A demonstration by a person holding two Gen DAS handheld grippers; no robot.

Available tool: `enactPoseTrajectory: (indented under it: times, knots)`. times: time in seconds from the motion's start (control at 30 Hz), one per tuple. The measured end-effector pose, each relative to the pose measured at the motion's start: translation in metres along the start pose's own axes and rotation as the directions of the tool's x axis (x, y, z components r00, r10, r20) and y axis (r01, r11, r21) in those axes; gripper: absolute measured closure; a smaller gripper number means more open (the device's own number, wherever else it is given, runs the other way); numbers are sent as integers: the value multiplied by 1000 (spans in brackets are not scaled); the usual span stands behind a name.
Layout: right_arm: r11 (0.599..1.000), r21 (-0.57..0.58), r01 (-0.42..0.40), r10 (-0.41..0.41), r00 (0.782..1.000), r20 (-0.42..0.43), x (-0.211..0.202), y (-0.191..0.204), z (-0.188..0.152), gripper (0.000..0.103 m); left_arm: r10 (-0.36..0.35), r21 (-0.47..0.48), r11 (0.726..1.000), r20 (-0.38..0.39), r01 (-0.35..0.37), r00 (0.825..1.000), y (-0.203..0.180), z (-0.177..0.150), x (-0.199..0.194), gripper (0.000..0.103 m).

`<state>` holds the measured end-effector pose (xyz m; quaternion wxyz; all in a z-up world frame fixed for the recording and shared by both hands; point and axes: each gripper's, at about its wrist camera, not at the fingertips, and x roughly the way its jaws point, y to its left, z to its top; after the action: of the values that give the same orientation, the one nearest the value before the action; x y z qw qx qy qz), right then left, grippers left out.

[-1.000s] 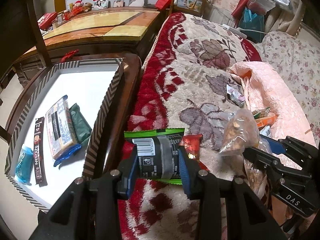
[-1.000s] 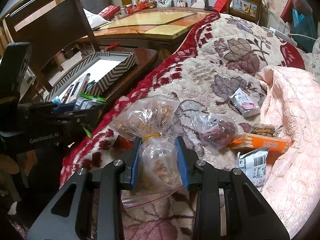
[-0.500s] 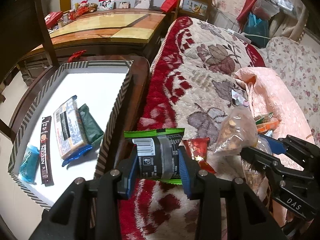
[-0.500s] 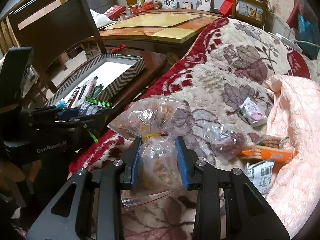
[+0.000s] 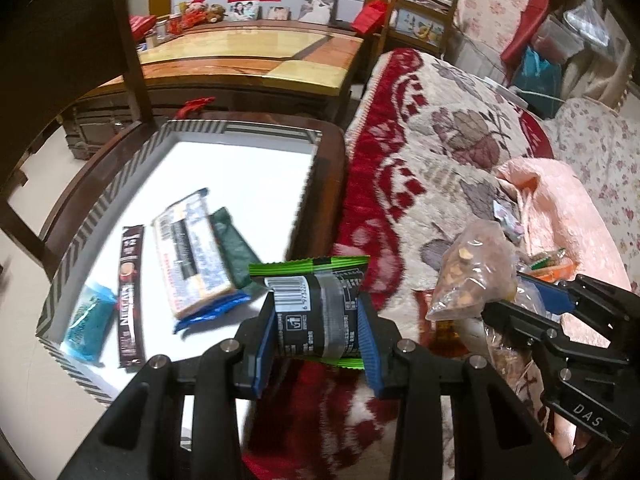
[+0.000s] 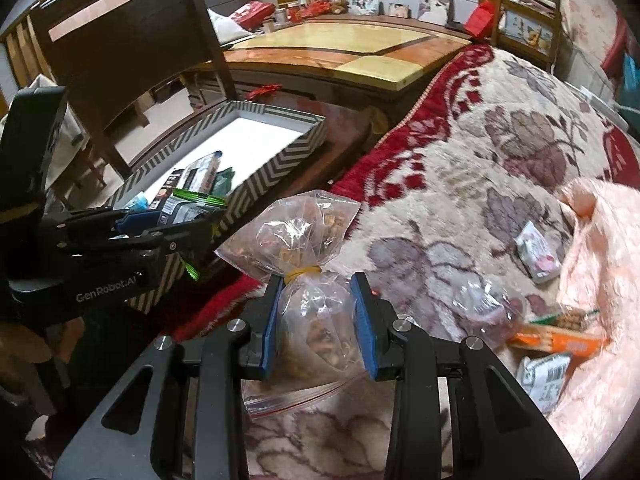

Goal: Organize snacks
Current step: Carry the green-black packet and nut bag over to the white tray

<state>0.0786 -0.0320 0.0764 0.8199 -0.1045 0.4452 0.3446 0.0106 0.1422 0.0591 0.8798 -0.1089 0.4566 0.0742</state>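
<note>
While the left tool [image 5: 316,330] stays clamped on a green-edged black snack packet [image 5: 316,312] beside the striped tray [image 5: 84,240], the right tool [image 6: 316,328] grips a clear bag of nuts [image 6: 312,312] above the red floral blanket [image 6: 460,184].

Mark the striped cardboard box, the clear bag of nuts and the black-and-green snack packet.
striped cardboard box [image 5: 308,184], left wrist view, right wall
clear bag of nuts [image 6: 316,332], right wrist view, lower pouch
black-and-green snack packet [image 5: 316,312], left wrist view, label middle
</note>
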Motion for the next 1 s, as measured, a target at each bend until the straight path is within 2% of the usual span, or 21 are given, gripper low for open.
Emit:
enactPoseTrajectory:
  times: [0.43, 0.67, 1.0]
  knots:
    - [993, -113, -44, 44, 999, -7, 23, 50, 42, 71, 69, -94, 993, 7, -68, 998, 59, 0, -4, 64]
    - [984, -164, -73, 70, 997, -24, 40, 78, 58, 71, 102, -154, 983, -10, -102, 995, 92, -3, -1, 64]
    - [973, -195, -122, 111, 991, -68, 74, 107, 84, 71, 130, -202, 970, -50, -138, 990, 120, -7, 12, 63]
